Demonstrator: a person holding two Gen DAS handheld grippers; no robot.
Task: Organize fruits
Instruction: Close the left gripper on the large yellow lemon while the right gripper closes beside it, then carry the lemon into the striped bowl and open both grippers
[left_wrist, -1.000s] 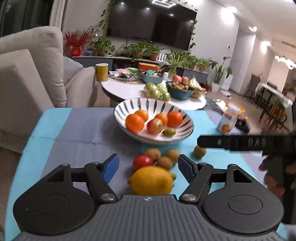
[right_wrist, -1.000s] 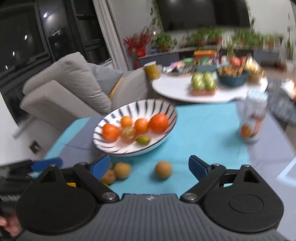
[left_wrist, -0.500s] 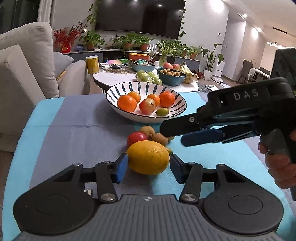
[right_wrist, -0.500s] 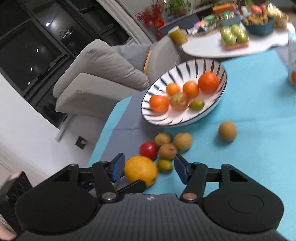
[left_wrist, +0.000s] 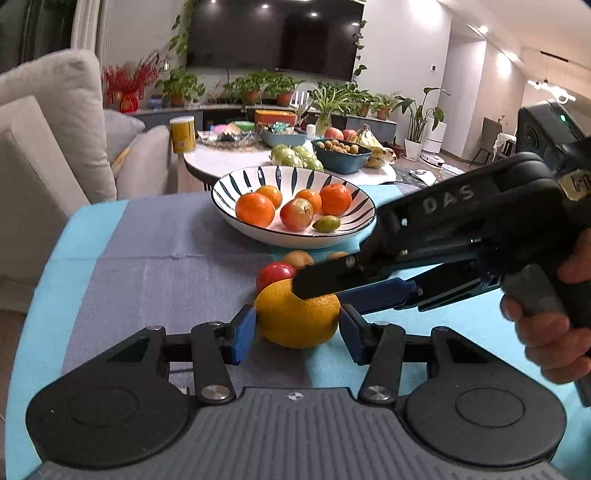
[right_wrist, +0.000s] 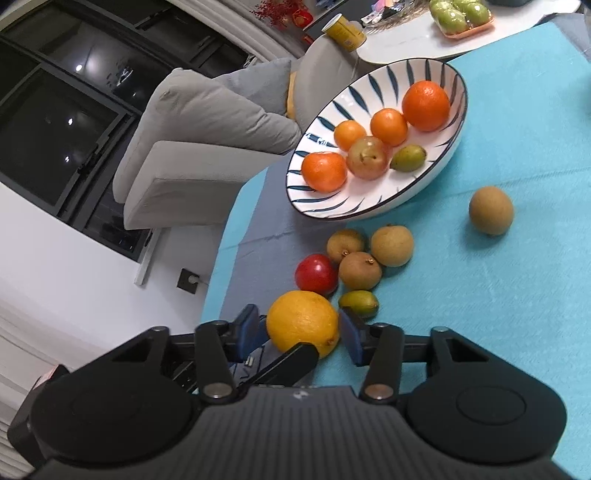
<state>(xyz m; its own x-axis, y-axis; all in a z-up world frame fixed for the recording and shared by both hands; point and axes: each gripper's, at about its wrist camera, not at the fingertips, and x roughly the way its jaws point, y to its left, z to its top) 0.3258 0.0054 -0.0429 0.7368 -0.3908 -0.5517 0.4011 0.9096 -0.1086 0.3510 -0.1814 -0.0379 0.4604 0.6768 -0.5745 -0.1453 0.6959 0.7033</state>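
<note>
The lemon (left_wrist: 297, 314) lies on the tabletop near its front edge, just short of the striped bowl (left_wrist: 236, 181). The left gripper (left_wrist: 295, 328) jaws clench its sides; the right gripper (right_wrist: 301, 332) jaws have just been closing around it too. Probably firm, fairly heavy and waxy-skinned: grip across its widest middle

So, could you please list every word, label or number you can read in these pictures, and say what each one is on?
"DAS": pale letters on the black body of the right gripper, seen from the left wrist view.
Tag on the same gripper's rear: cut off, unreadable.
Yellow can on the far white table: print too small to read.
White lettering on the left gripper in the right wrist view: partly hidden, unreadable.
</note>
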